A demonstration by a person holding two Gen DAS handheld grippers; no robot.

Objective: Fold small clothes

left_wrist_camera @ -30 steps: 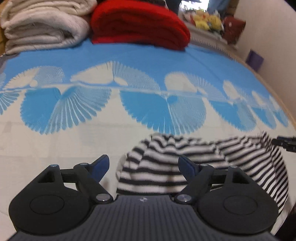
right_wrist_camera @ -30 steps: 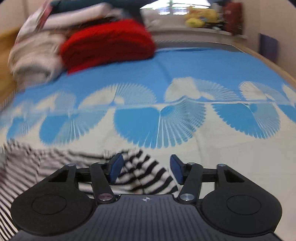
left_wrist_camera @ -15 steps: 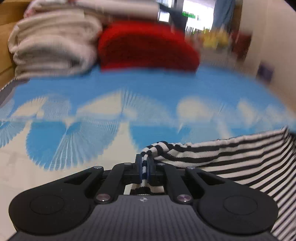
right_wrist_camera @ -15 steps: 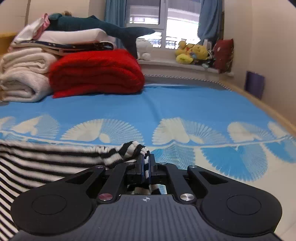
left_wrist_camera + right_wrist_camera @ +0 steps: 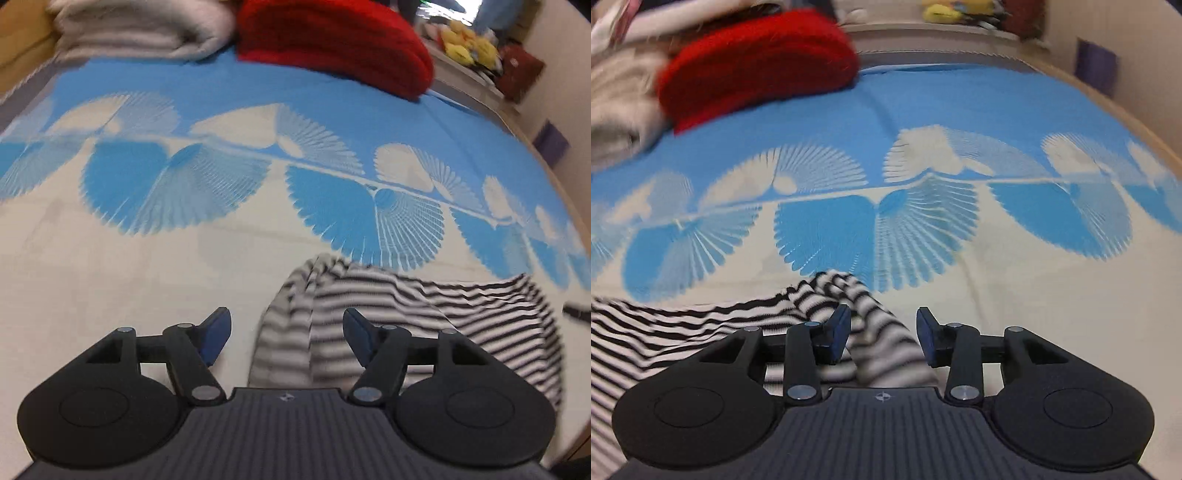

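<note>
Left wrist view: the left gripper points down at a bed covered by a blue and cream bedspread printed with fan shapes. Its jaws are opening, and nothing is pinched between the blue pads. A black-and-white striped garment lies bunched on the cream part of the spread; its near corner sits between the pads and slightly toward the right one, touching neither. From there the cloth runs away to the right, so its long axis lies across the picture. A folded red blanket and cream folded blankets are stacked at the far end, well apart from the garment.

Right wrist view: the right gripper also points down, jaws opening, released. The opposite end of the striped garment forms a rumpled ridge passing between its pads without being pressed, then spreads away to the left. Each gripper thus sits over its own end of the garment, and neither is clearly nearer
</note>
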